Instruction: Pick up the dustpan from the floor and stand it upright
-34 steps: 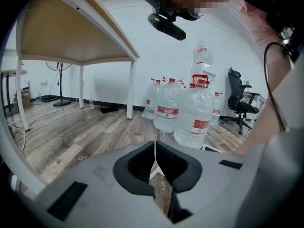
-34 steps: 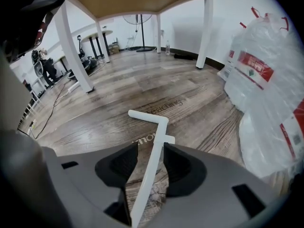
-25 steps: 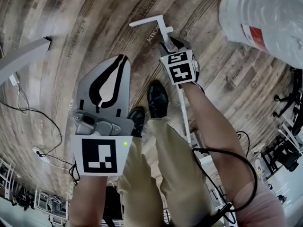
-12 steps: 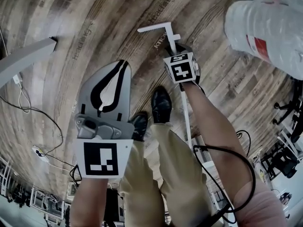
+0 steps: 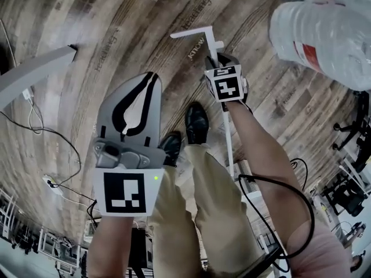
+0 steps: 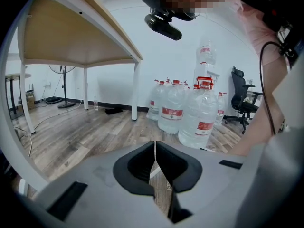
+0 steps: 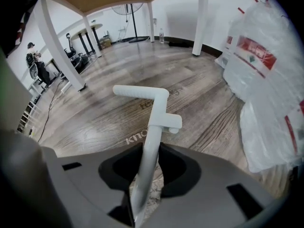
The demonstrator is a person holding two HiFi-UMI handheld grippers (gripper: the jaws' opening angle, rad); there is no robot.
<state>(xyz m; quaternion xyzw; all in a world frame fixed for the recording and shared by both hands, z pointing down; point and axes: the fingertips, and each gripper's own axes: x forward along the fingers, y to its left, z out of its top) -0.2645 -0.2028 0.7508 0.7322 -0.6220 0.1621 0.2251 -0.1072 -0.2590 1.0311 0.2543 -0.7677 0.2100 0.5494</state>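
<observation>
Wood floor [image 5: 116,28], water jugs [image 5: 324,33]. Right gripper [image 7: 142,177] pinches dustpan handle [image 7: 153,127]; left gripper [image 6: 155,167] pressed together, empty. Risk: slim handle swivels between jaws, dustpan tips over.

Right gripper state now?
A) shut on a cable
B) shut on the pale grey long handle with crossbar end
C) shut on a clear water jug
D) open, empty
B: in the right gripper view, the jaws of the right gripper press on both sides of the pale grey long handle.
</observation>
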